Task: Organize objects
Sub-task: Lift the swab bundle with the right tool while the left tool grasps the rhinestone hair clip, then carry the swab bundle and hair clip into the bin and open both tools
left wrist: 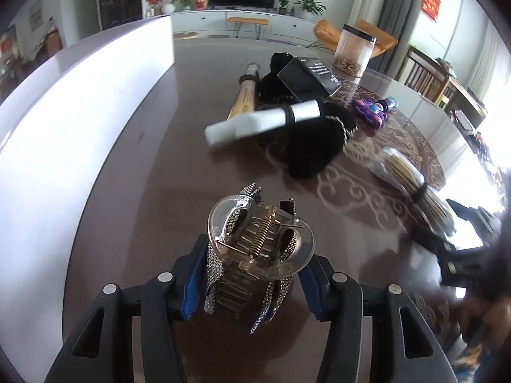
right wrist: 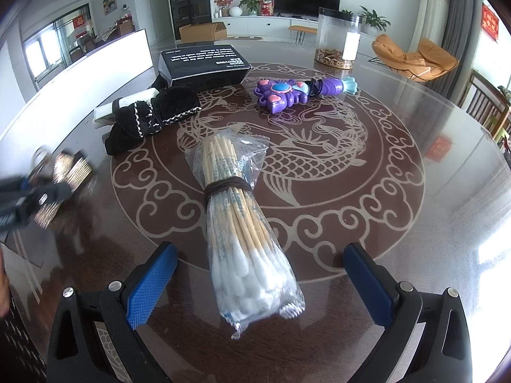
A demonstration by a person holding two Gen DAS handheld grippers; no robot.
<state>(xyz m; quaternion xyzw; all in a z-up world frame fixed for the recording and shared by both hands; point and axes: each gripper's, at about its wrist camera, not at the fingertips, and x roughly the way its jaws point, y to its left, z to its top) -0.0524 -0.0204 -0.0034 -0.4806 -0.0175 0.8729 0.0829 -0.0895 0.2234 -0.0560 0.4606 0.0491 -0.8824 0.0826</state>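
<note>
In the left wrist view, the left gripper (left wrist: 255, 274) is pinching a clear hair clip (left wrist: 255, 245) trimmed with sparkling stones, the blue pads pressed against its two sides. The clip stands up between the pads with its spring facing the camera, which suggests it was taken by the flanks so the spring end stays free. It looks lifted clear of the counter (left wrist: 153, 166), though the gap under it is hard to judge. Further off lie a white tube (left wrist: 255, 121), a black fuzzy pouch (left wrist: 313, 146) and a black box (left wrist: 309, 76), all smeared by blur. The right edge is a dark blur, so what is there cannot be made out.

In the right wrist view, the right gripper (right wrist: 260, 274) is spread wide, one pad on each side of a bag of cotton swabs (right wrist: 239, 220) lying on the counter, neither pad touching it. That stance reads as lined up for a grasp across the bundle's cotton end. A purple toy (right wrist: 287, 94) and a clear jar (right wrist: 338, 38) sit beyond. At the left edge the other gripper with the clip is only a blur.
</note>
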